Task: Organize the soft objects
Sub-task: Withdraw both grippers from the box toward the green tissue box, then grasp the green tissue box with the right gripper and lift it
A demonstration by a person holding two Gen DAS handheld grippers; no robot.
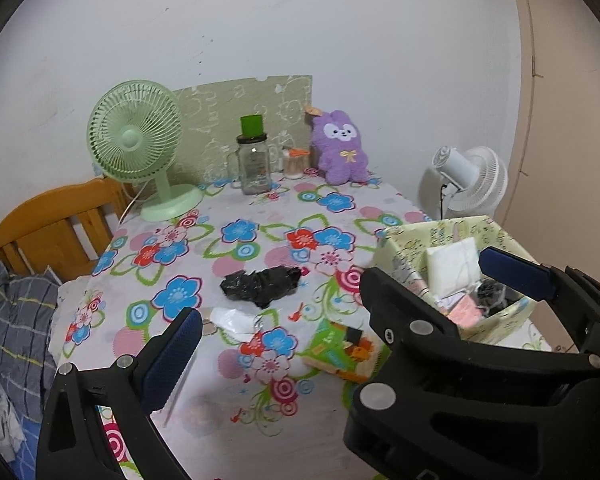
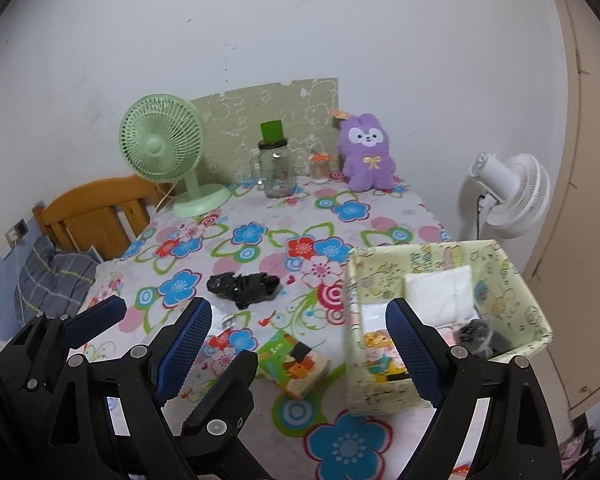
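Observation:
A crumpled black soft thing (image 1: 260, 285) lies mid-table on the flowered cloth; it also shows in the right wrist view (image 2: 242, 285). A pale patterned fabric box (image 1: 512, 312) stands at the right with a white folded cloth (image 1: 452, 268) and other small items inside; it also shows in the right wrist view (image 2: 380, 268). A purple plush bunny (image 1: 342, 146) sits at the back against the wall. My left gripper (image 1: 340, 316) is open and empty above the table's near part. My right gripper (image 2: 300, 344) is open and empty, near the box's front corner. The left gripper also appears in the right view (image 2: 172, 344).
A green desk fan (image 1: 136, 140), a glass jar with a green lid (image 1: 254, 164) and a small jar (image 1: 294, 162) stand at the back. A green picture booklet (image 2: 294, 364) and a clear wrapper (image 1: 236, 322) lie near me. A wooden chair (image 1: 56, 228) is left, a white fan (image 1: 466, 182) right.

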